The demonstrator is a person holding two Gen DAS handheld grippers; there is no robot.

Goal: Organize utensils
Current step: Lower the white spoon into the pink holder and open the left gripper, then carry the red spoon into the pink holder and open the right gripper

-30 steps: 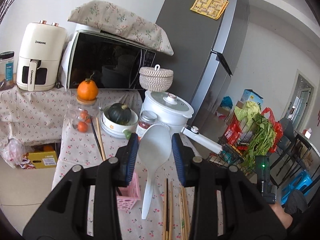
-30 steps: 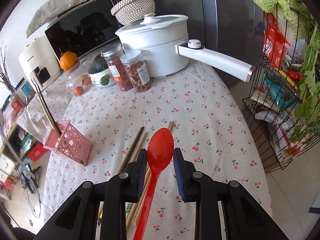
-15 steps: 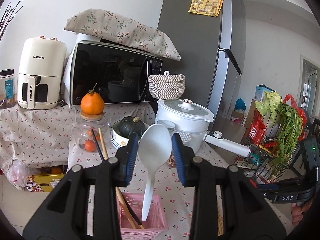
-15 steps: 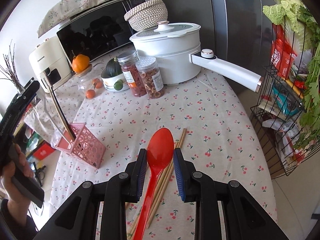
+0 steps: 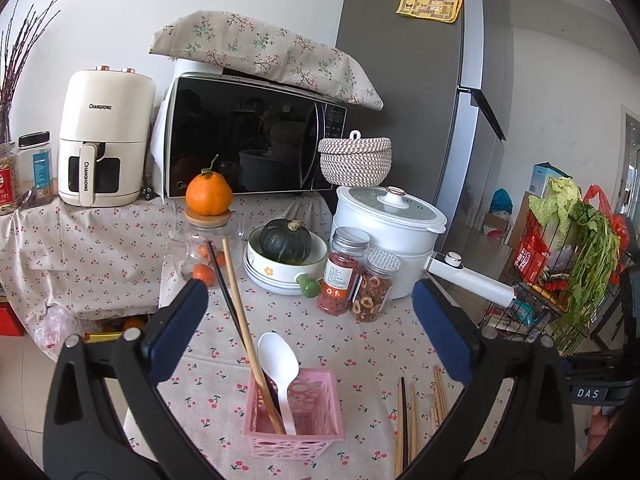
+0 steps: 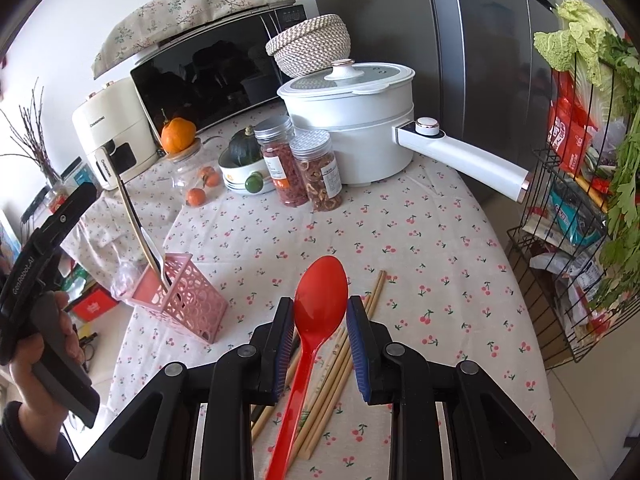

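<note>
My left gripper (image 5: 310, 330) is open and empty above a pink perforated utensil basket (image 5: 296, 436). A white spoon (image 5: 280, 368) and two chopsticks (image 5: 240, 312) stand in the basket. My right gripper (image 6: 320, 332) is shut on a red spoon (image 6: 320, 300) and holds it above loose chopsticks (image 6: 340, 356) lying on the cherry-print tablecloth. The basket also shows in the right wrist view (image 6: 180, 300), to the left. More loose chopsticks (image 5: 412, 412) lie right of the basket.
A white pot (image 6: 360, 120) with a long handle (image 6: 464, 156), two jars (image 6: 304, 172), a bowl holding a green squash (image 5: 284, 256) and a glass jar topped by an orange (image 5: 208, 216) stand at the back. A wire rack of vegetables (image 6: 580, 160) stands to the right.
My left gripper has opened and let go of the white spoon, which now stands in the pink basket. My right gripper still holds the red spoon and has shifted little.
</note>
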